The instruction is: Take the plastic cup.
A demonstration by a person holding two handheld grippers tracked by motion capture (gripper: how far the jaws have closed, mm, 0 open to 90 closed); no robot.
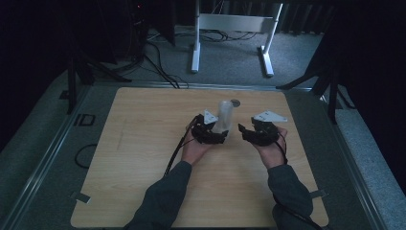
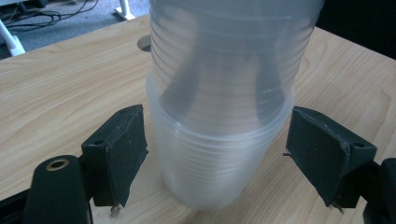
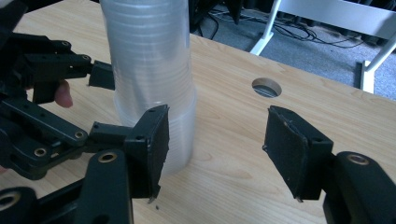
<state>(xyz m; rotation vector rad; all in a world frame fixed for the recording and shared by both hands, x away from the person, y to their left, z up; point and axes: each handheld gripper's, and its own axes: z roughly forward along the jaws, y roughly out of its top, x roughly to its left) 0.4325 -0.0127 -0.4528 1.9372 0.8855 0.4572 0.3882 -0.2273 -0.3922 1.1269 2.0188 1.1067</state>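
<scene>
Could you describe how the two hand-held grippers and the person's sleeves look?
Both the left gripper and the right gripper are black linkage frames with brass-coloured pivot rivets. Each has two flat black jaws with rough-edged pads and a pale grey three-cornered plate on top. A black cable trails from each. The sleeves are dark grey.

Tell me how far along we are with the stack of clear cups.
Done: the left gripper is in position, its jaws open on either side of the stack of clear cups, which stands upright on the table. In hand: the right gripper is open beside the stack. Left: gripping it; no cup is separated yet.
</scene>
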